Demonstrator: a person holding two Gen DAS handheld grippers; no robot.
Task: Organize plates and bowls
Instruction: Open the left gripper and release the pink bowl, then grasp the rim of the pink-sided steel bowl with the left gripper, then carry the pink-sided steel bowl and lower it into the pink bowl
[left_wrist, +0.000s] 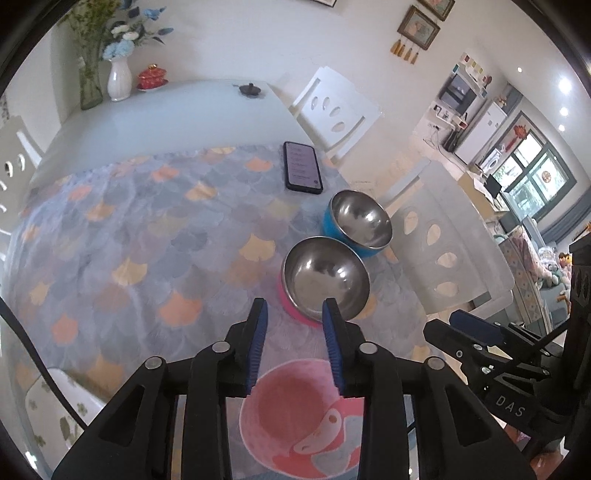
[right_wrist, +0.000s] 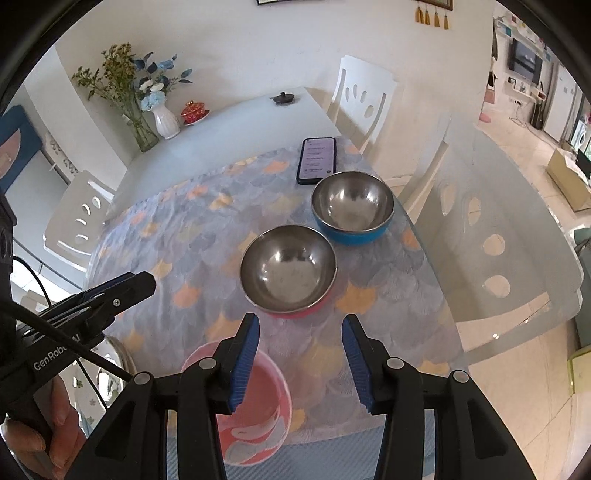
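Two steel bowls stand on the patterned cloth (left_wrist: 129, 236): one with a pink outside (left_wrist: 325, 278) (right_wrist: 288, 267), and behind it one with a blue outside (left_wrist: 360, 221) (right_wrist: 352, 205). A pink plate with a flamingo picture (left_wrist: 295, 417) (right_wrist: 255, 406) lies flat near the table's front edge. My left gripper (left_wrist: 294, 306) hangs above the plate, just short of the pink bowl, open with nothing between its pads. My right gripper (right_wrist: 301, 321) hovers to the right of the plate and in front of the pink bowl, also open and empty. Each gripper shows at the side of the other's view.
A black phone (left_wrist: 302, 171) (right_wrist: 317, 160) lies behind the blue bowl. Vases with flowers (right_wrist: 166, 120), a red lidded dish (right_wrist: 194, 112) and a small black object (right_wrist: 283, 99) stand at the table's far end. White chairs (left_wrist: 338, 110) (right_wrist: 491, 254) line the right side.
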